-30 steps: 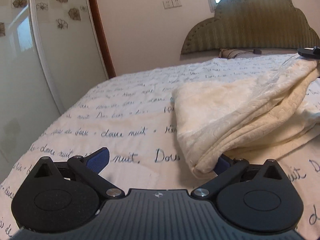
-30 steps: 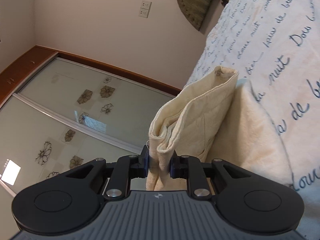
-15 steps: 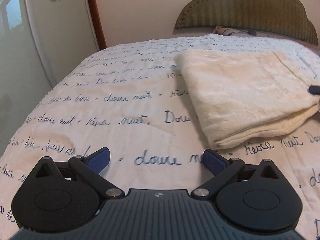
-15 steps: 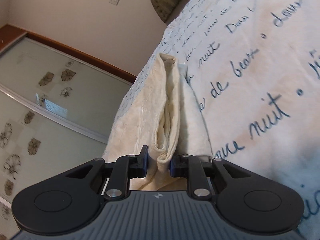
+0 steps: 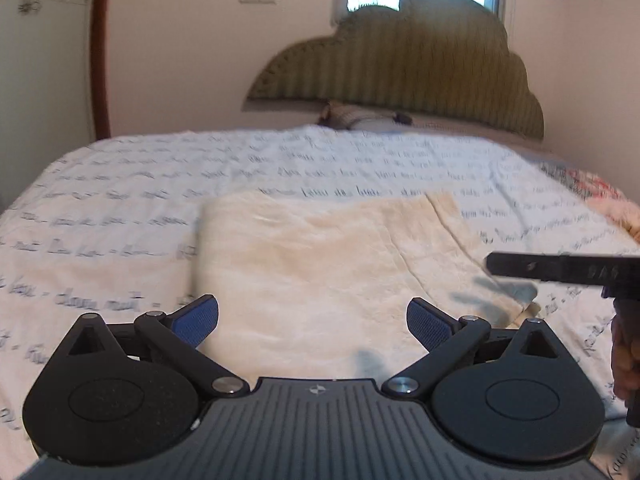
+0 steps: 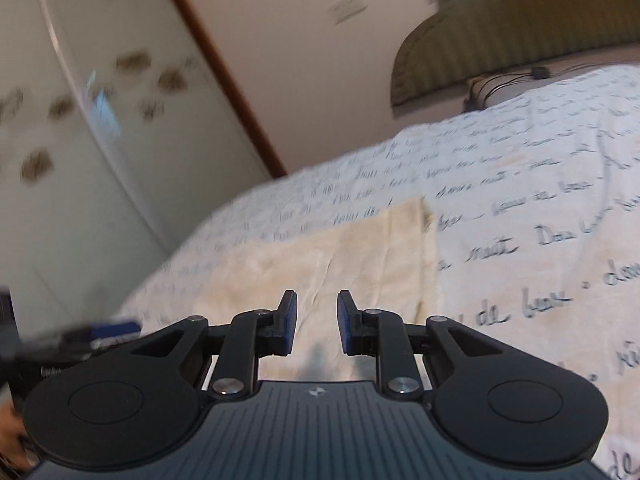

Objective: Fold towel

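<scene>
A cream towel (image 5: 320,264) lies folded flat on the bed, a rough rectangle with its layered edges at the right. In the left wrist view my left gripper (image 5: 312,320) is open wide just in front of the towel's near edge, with nothing between its blue pads. My right gripper (image 6: 313,320) hovers over the towel's (image 6: 340,248) near right part, its jaws a narrow gap apart and empty. One of its black fingers (image 5: 540,269) pokes in from the right in the left wrist view. Both views are motion-blurred.
The bed cover (image 5: 120,240) is white with dark script. A green padded headboard (image 5: 400,72) and a pillow (image 5: 352,118) lie at the far end. Glass wardrobe doors (image 6: 80,120) stand to the left. Cables (image 6: 504,80) lie by the headboard. A hand (image 5: 624,360) shows at the right edge.
The right gripper let go of the towel's folded edge, rolled upright and drew back. The towel now lies flat. The left gripper drew back and swung to face the towel's middle.
</scene>
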Demonstrator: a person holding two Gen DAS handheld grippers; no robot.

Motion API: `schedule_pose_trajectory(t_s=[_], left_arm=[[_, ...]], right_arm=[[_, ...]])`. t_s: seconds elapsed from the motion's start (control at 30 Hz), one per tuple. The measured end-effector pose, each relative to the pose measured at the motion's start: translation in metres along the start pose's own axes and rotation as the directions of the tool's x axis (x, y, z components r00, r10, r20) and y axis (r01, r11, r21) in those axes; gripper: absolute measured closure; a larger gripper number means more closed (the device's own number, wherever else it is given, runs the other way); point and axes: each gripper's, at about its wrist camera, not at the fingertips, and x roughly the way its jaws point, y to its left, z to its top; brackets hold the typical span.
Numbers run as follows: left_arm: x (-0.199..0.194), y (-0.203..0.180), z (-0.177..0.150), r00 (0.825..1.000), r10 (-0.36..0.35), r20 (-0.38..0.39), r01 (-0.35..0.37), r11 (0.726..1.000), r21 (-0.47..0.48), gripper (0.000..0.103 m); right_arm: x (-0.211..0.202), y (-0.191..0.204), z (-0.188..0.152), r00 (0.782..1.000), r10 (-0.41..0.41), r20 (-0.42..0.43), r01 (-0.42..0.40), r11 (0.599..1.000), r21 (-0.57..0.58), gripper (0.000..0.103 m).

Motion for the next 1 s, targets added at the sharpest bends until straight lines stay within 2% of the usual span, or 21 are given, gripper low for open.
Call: schedule_pose_trajectory(t_s=[0.07,0.13,0.17,0.3,0.37,0.5,0.6,0.73,0.83,1.0], left_arm=[[0.029,-0.003,-0.004,0.998,0.026,-0.054,-0.027,1.000,-0.004,0.001],[0.049,0.000,-0.010,0.992,0.081,-0.100,-0.082,0.997,-0.009,0.000],[0.049,0.001,-0.011,0.992,0.085,-0.093,-0.087,0.996,-0.019,0.000],[0.049,0.009,0.005,0.994,0.067,-0.086,-0.070,0.997,-0.037,0.001],[0.055,0.014,0.019,0.990,0.107,-0.091,-0.111,0.993,-0.036,0.001],[0.081,0.023,0.036,0.976,0.172,-0.132,-0.175,0.984,-0.015,0.001],[0.098,0.029,0.034,0.970,0.173,-0.172,-0.179,0.984,-0.022,0.000],[0.099,0.038,0.031,0.973,0.151,-0.175,-0.165,0.984,-0.067,0.000],[0.097,0.037,0.030,0.972,0.157,-0.172,-0.169,0.984,-0.061,0.000],[0.093,0.032,0.028,0.970,0.176,-0.168,-0.187,0.981,-0.051,0.000]], right_arm=[[0.020,0.001,-0.007,0.995,-0.085,-0.056,0.079,0.992,-0.100,0.083],[0.023,-0.002,-0.008,0.993,-0.094,-0.073,0.085,0.990,-0.108,0.083],[0.020,0.001,-0.005,0.993,-0.093,-0.069,0.086,0.991,-0.106,0.083],[0.021,0.018,0.016,0.991,-0.132,-0.023,0.123,0.962,-0.244,0.082],[0.039,0.020,0.031,0.988,-0.147,-0.042,0.129,0.948,-0.290,0.082],[0.084,0.007,0.042,0.968,-0.216,-0.127,0.165,0.932,-0.324,0.083],[0.098,-0.001,0.039,0.965,-0.218,-0.149,0.162,0.935,-0.317,0.083],[0.080,0.007,0.035,0.969,-0.225,-0.102,0.187,0.938,-0.293,0.082],[0.054,0.016,0.026,0.982,-0.173,-0.077,0.147,0.952,-0.268,0.082],[0.034,0.033,0.009,0.981,-0.170,-0.092,0.129,0.932,-0.338,0.082]])
